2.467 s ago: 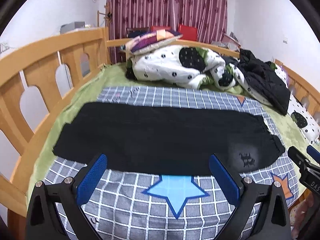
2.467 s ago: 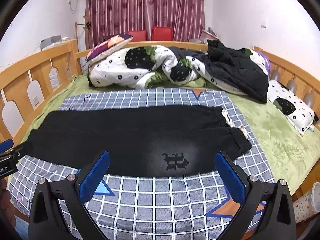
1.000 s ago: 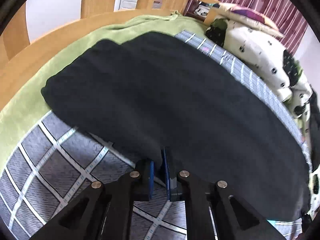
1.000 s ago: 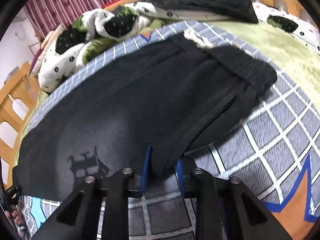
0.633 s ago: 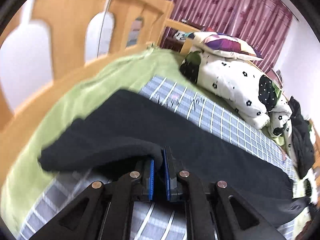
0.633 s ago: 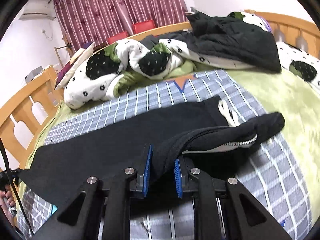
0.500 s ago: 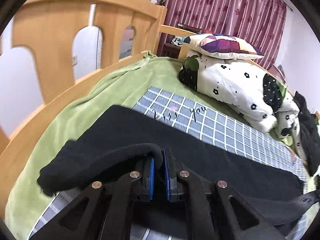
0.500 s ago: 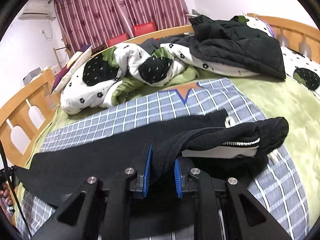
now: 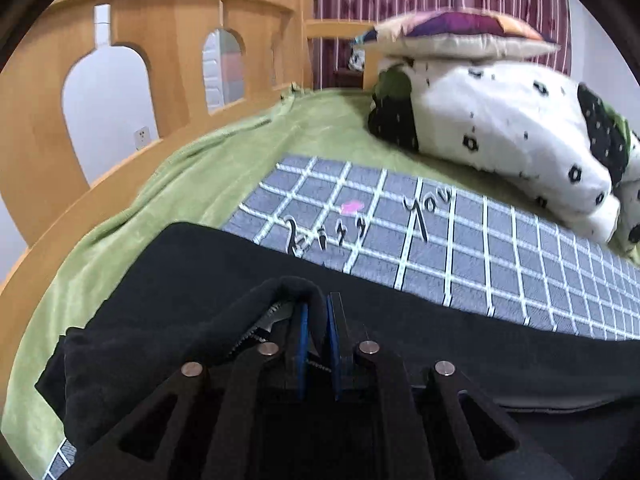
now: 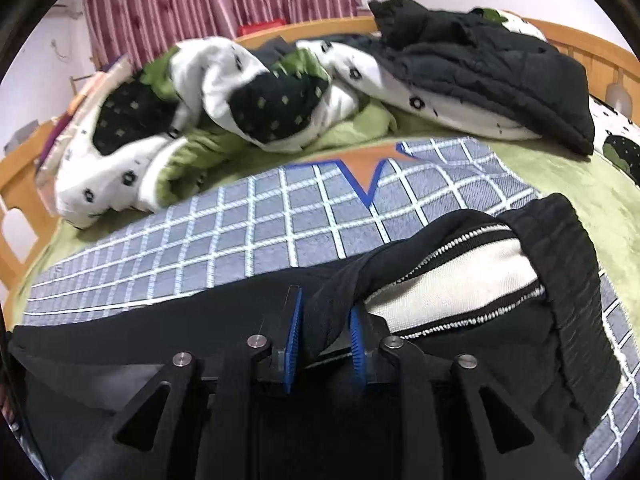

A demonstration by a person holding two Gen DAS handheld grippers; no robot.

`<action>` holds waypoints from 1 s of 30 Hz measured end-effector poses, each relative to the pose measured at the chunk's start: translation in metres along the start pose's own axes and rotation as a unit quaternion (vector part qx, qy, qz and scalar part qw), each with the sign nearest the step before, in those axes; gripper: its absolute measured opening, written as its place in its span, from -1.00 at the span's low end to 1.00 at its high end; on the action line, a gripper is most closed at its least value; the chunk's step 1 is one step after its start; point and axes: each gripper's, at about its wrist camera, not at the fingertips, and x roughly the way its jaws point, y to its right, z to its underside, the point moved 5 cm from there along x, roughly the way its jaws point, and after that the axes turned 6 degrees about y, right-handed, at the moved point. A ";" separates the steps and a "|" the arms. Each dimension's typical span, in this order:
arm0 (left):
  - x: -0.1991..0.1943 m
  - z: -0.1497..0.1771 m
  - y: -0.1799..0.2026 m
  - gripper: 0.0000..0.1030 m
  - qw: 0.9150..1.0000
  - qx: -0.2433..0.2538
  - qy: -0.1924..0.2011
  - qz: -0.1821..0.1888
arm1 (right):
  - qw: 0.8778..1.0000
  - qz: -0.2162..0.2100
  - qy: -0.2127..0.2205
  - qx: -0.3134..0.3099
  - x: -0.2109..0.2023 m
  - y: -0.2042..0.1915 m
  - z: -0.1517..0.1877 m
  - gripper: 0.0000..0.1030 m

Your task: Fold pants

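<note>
Both hand-held grippers (image 9: 318, 312) (image 10: 326, 314) seemingly pinch pants (image 9: 460, 332) edge.

Black handwritten-style lettering (image 9: 428, 210) stands on the grey blanket with white grid lines (image 9: 520, 248), near its far left corner on the bed. Its last word reads "You"; the word before it is partly covered by black cloth and cannot be made out.
</note>
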 end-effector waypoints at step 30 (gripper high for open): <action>-0.071 0.122 -0.082 0.36 0.973 -0.157 -0.111 0.126 | 0.990 -0.062 -0.076 0.099 -0.093 0.069 0.126 0.00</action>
